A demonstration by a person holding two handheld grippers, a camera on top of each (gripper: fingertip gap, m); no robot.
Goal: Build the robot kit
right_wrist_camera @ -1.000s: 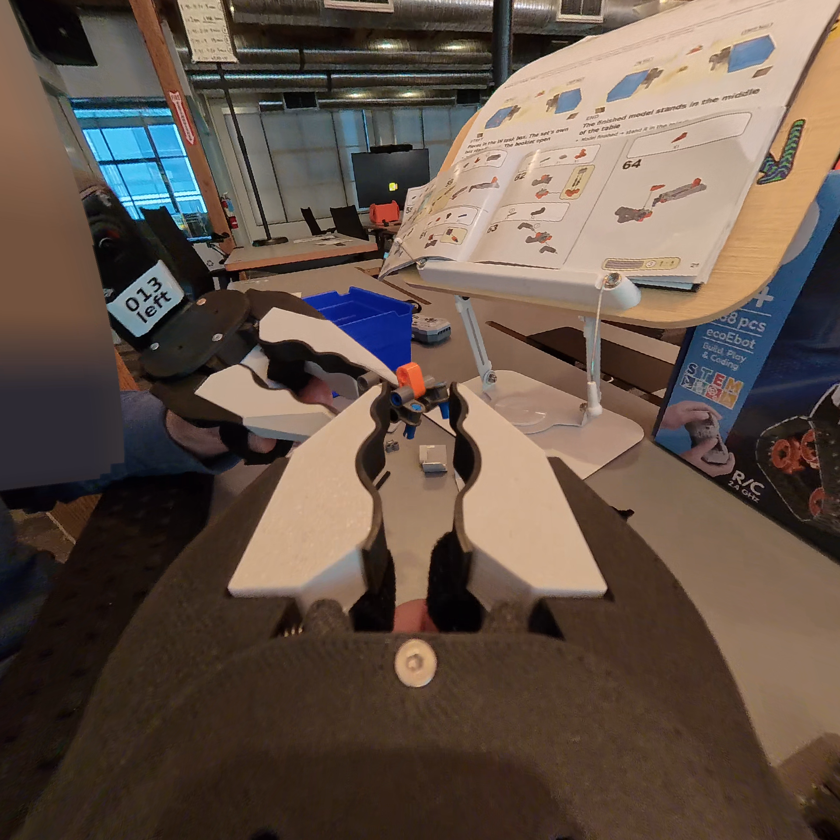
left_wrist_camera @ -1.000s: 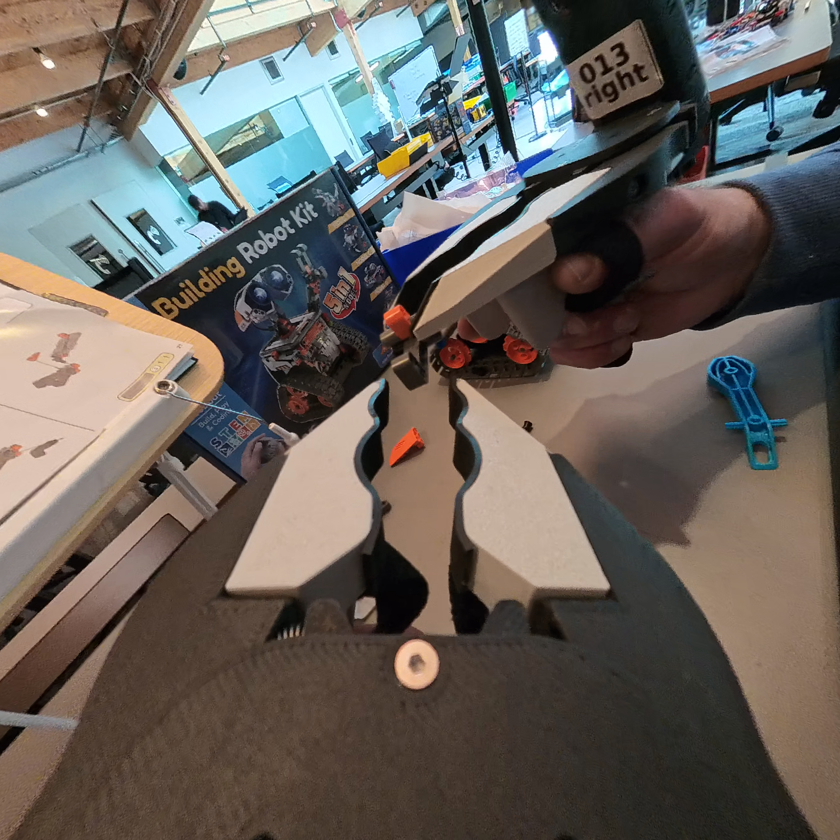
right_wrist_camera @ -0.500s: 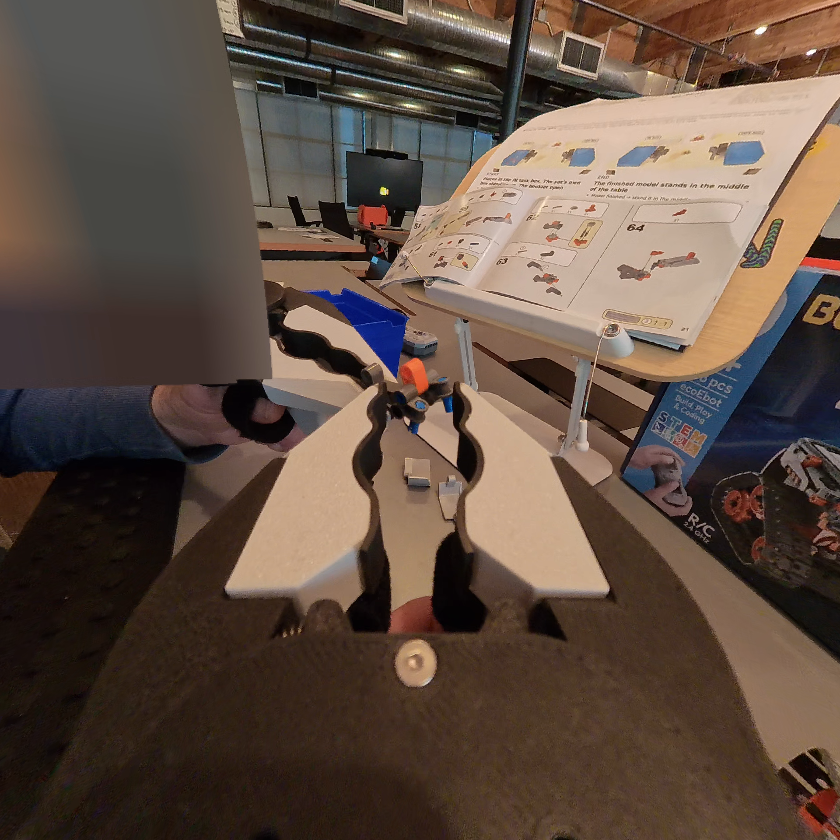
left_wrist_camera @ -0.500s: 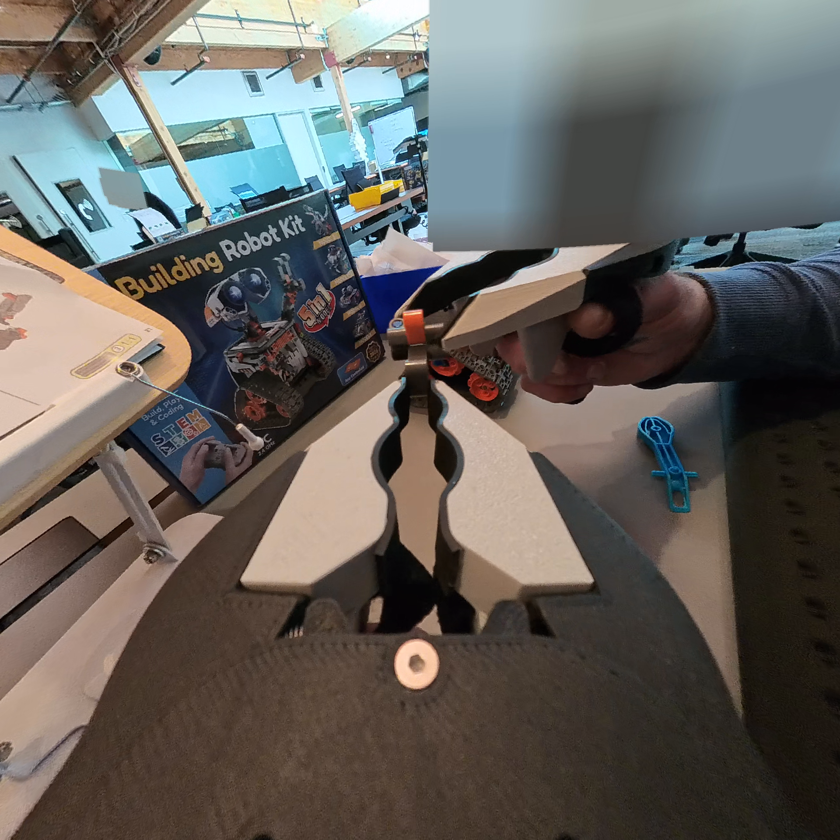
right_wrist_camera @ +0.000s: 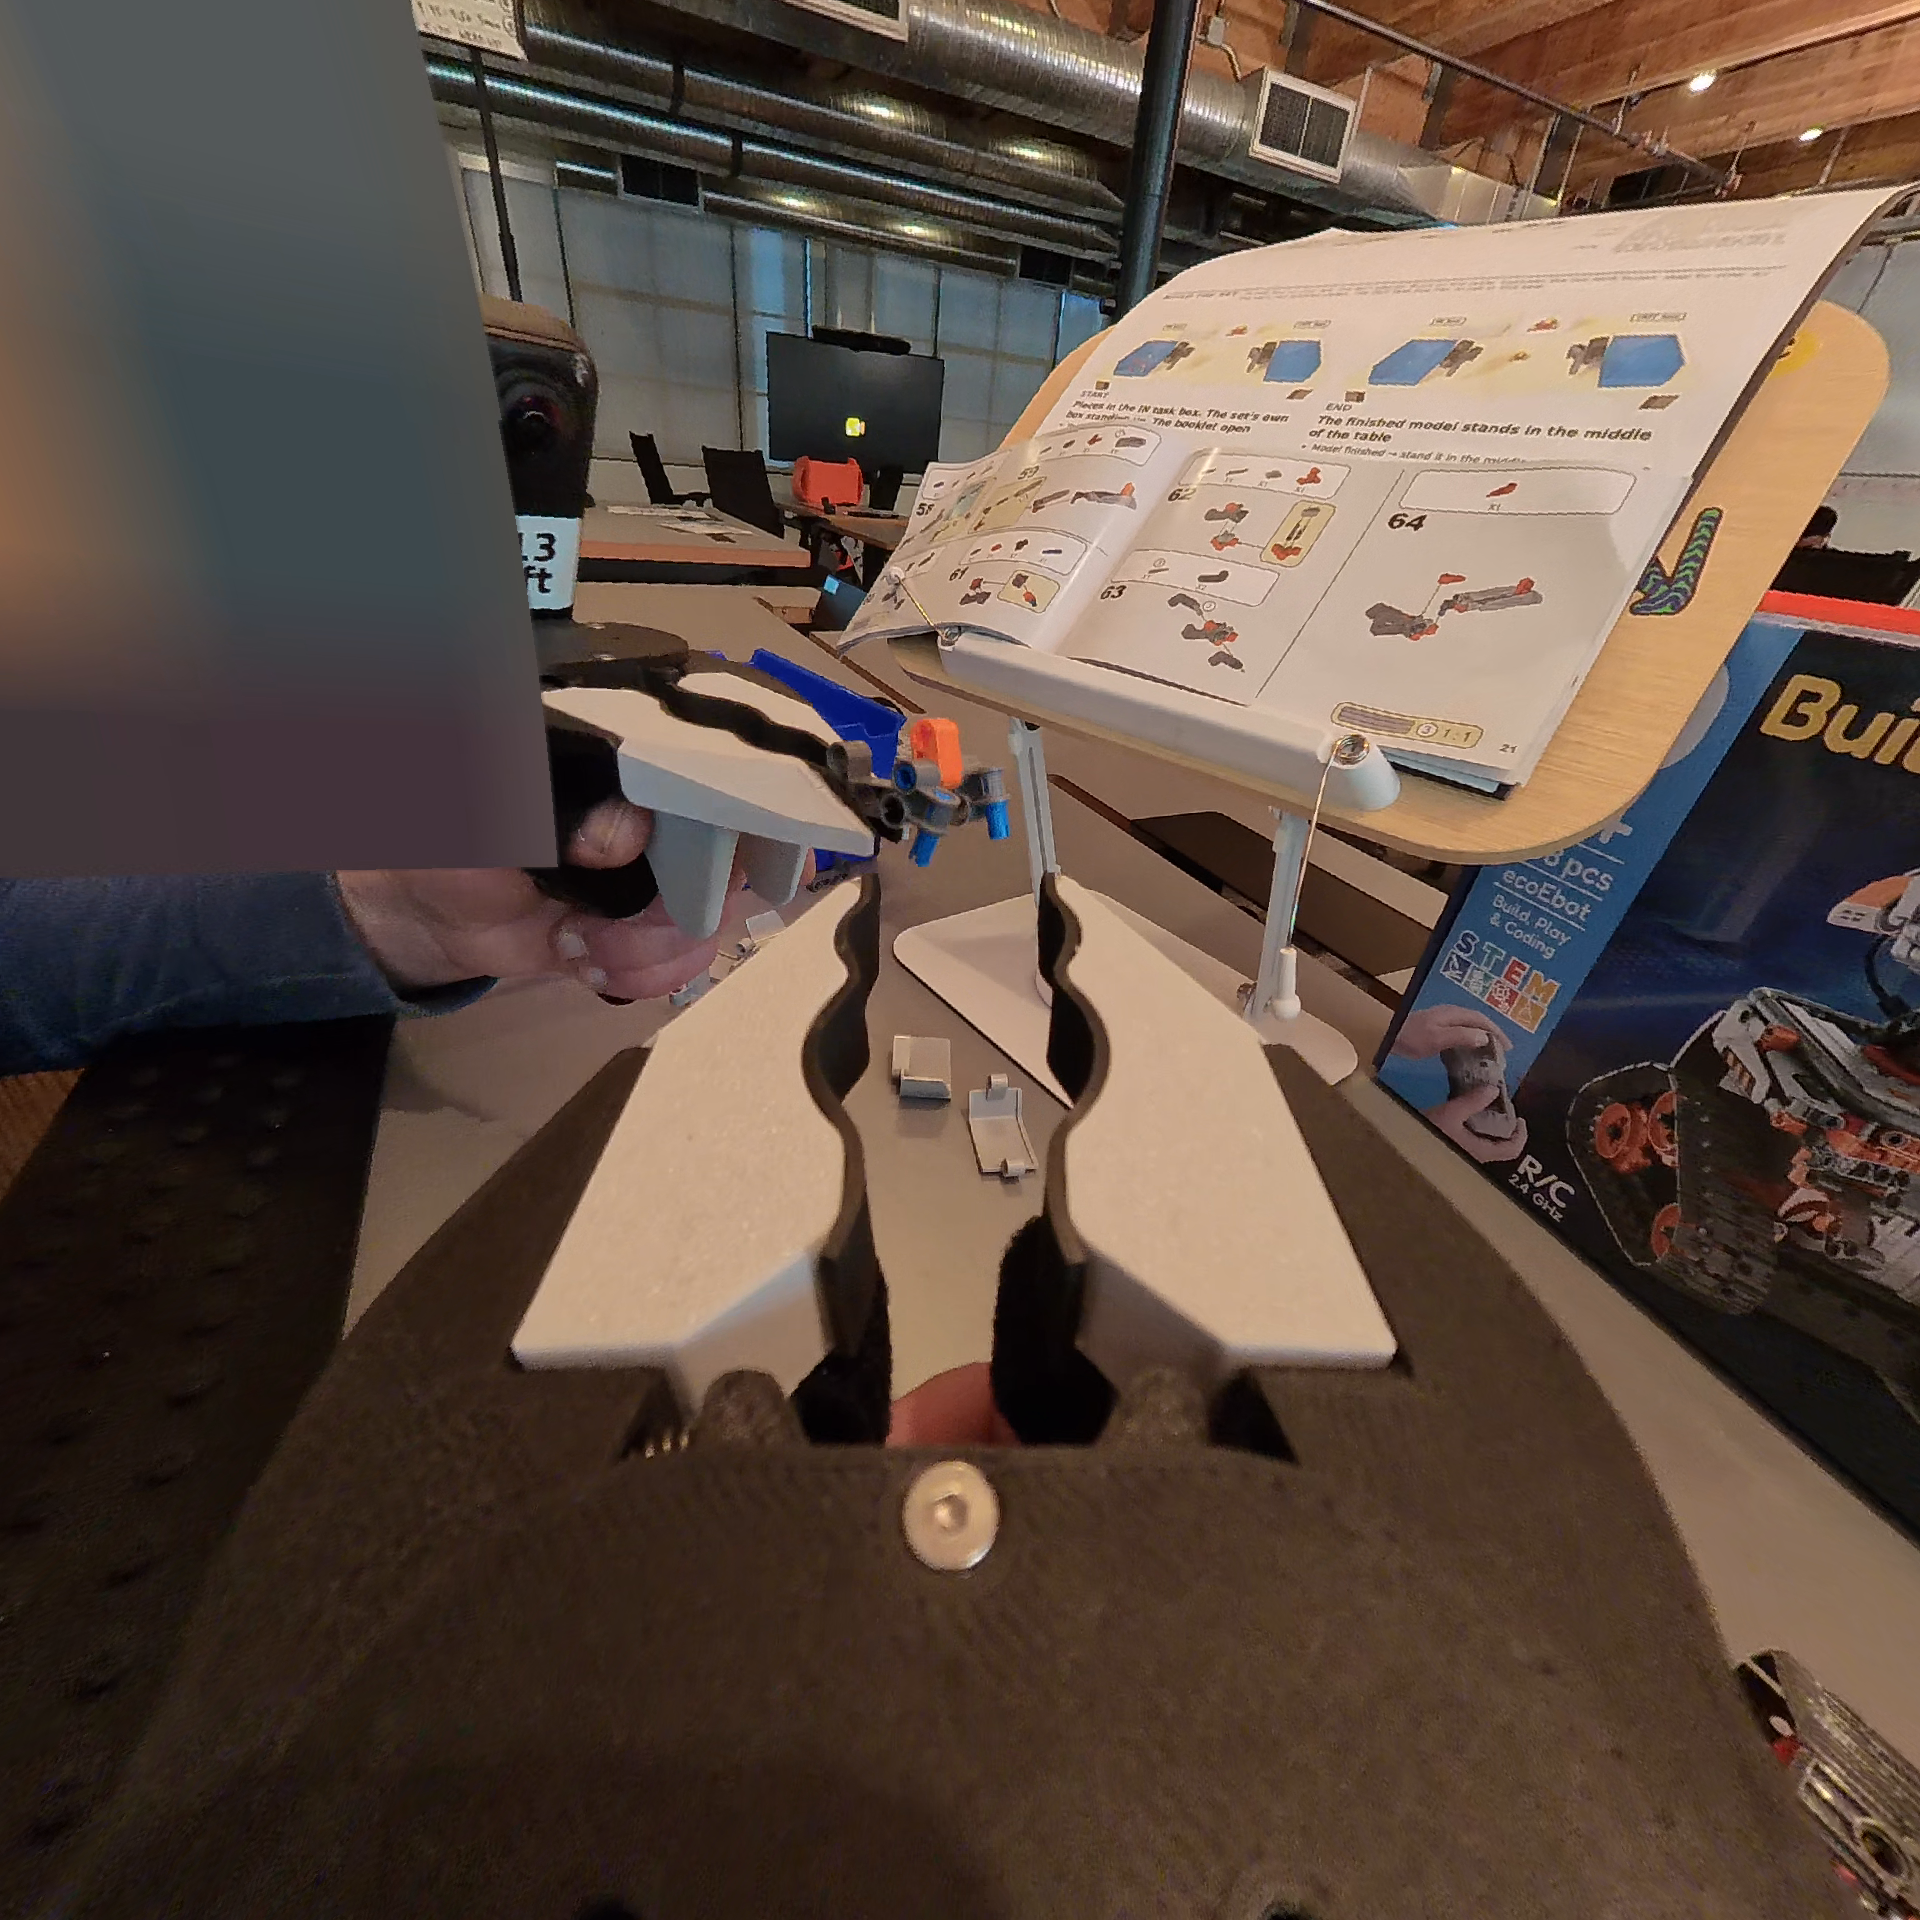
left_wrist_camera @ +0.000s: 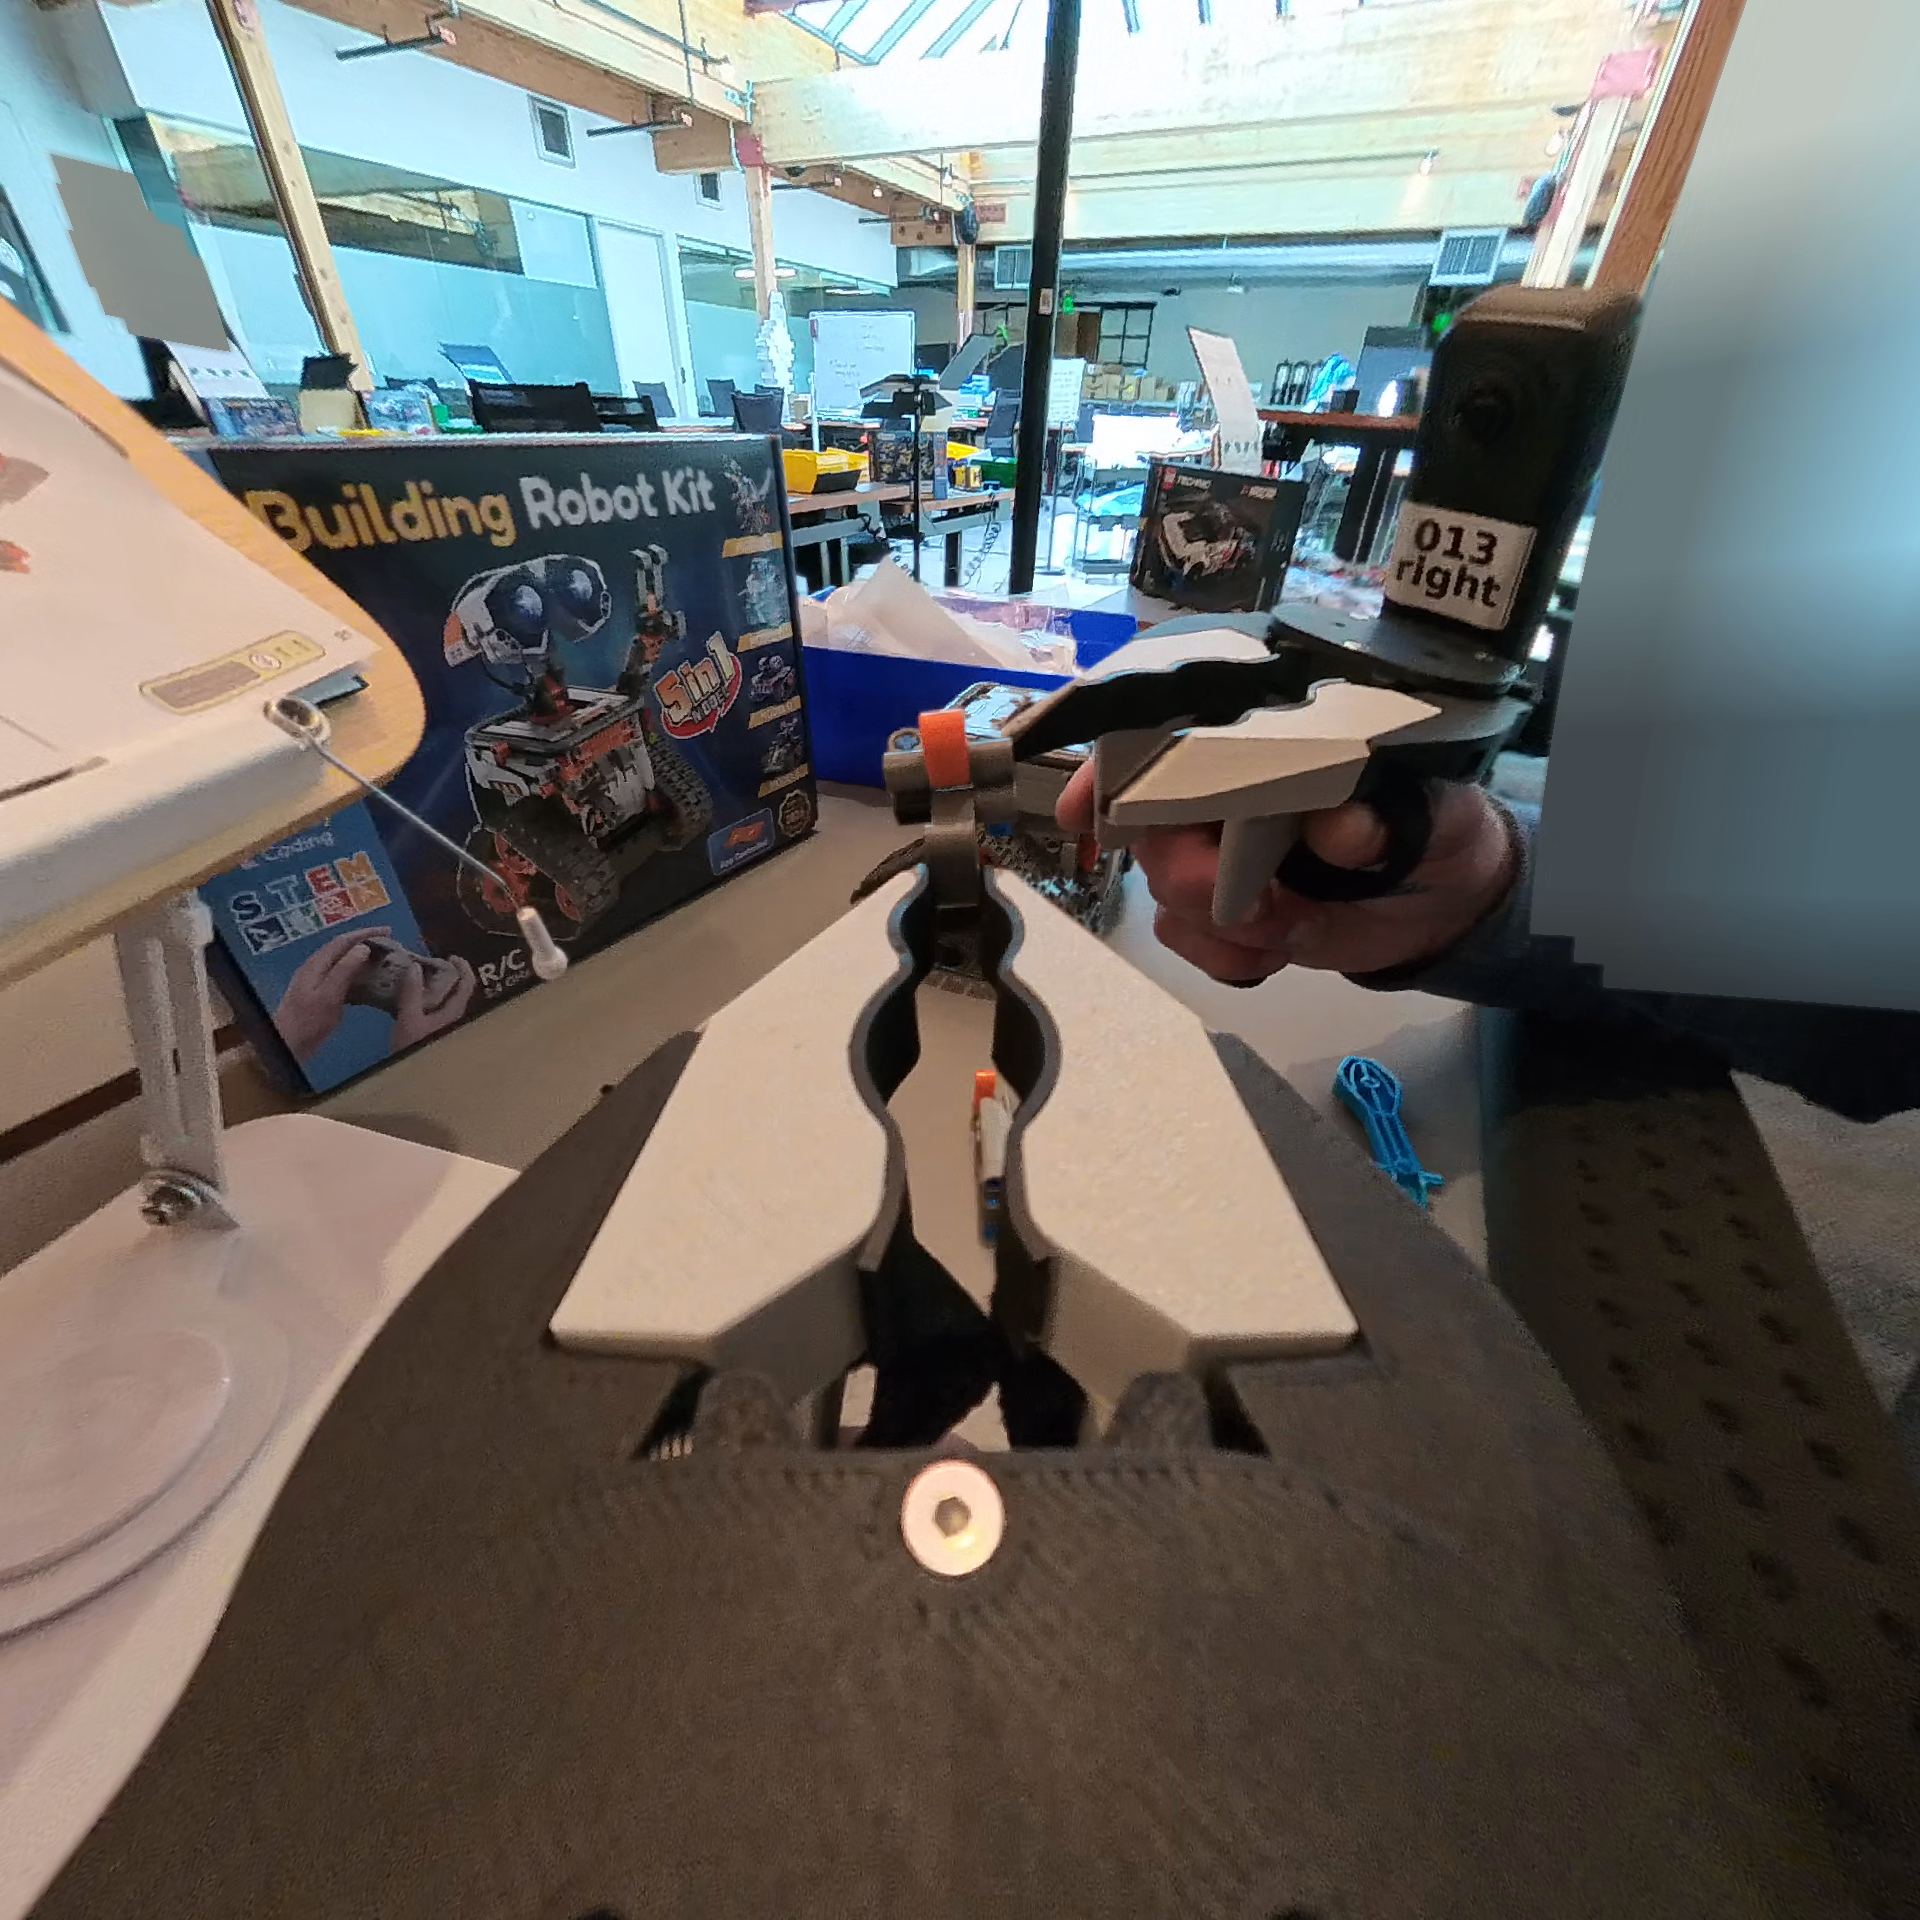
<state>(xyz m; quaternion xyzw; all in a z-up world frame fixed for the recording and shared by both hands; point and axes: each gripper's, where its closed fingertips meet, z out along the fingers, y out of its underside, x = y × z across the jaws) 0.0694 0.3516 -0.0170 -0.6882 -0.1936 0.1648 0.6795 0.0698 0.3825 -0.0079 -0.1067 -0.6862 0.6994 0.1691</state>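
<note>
Had opened the right gripper since half a second before and pulled it back from the small assembly. Left its jaws wide apart, grasping nothing. Kept the left gripper clenched on the grey lower beam of the assembly, up in the air above the table. Saw on the assembly a grey body, an orange piece upright on top and blue pins sticking out below. Found two flat grey parts lying on the table near the right fingers. Noted farther out an open booklet on a stand, a dark blue kit box and a blue tool.
</note>
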